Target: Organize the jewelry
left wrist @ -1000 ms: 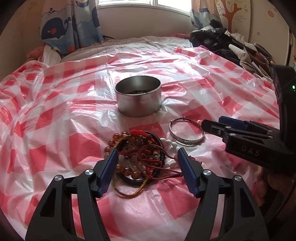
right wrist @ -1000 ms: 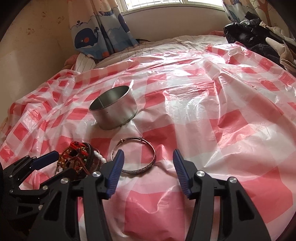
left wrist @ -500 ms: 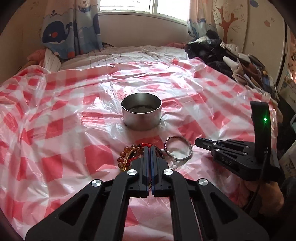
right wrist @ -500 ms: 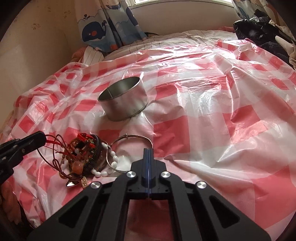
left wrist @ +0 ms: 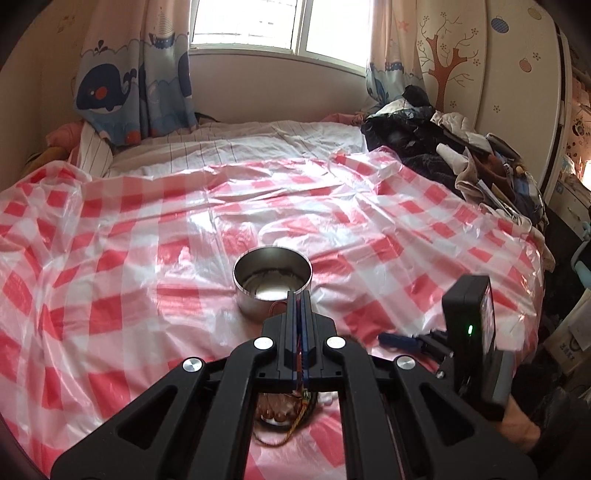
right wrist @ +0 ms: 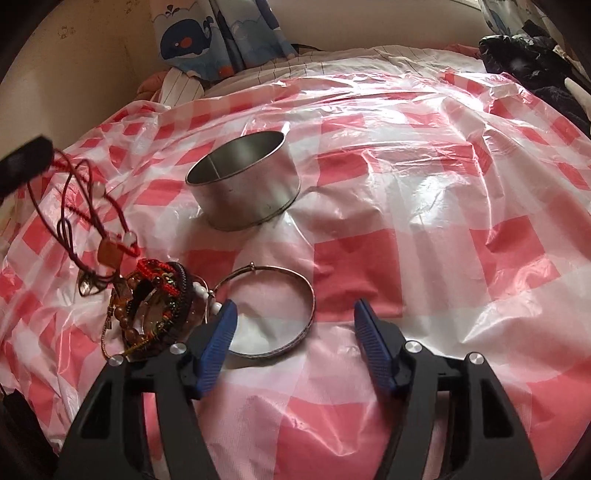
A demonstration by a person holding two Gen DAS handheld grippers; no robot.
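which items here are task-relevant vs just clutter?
Job:
red cord bracelet held by left gripper
bracelet pile
silver bangle
metal tin
right gripper

Lying about:
clothes heap
whale curtain

Bedroom backdrop
A red-and-white checked plastic sheet (left wrist: 147, 236) covers the bed; whale-print curtains (left wrist: 133, 85) hang by the window (left wrist: 280, 26), dark clothes (left wrist: 424, 136) heaped at right.
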